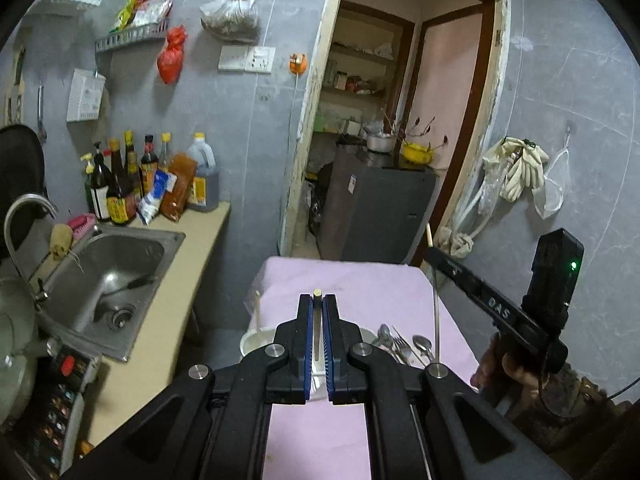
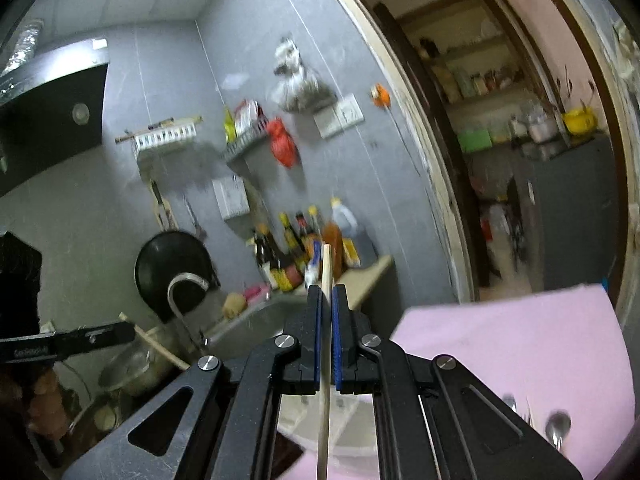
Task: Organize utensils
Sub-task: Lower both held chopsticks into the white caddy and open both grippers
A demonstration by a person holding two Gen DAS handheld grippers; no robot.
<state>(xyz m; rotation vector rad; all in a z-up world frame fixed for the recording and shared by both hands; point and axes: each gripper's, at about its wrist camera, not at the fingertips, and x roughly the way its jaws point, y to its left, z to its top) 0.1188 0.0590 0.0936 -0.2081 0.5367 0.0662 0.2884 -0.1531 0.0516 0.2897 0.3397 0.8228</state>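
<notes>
Grippers both gripping chopsticks.
I'm clamping a chopstick (image 1: 317,322) in the left gripper (image 1: 318,304) at lower centre, another chopstick (image 2: 325,320) in the right gripper (image 2: 327,296).

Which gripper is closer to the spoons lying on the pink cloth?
Probably the left. The left gripper hovers just beside the spoons; the right gripper is raised, with them low at its view's edge.
</notes>
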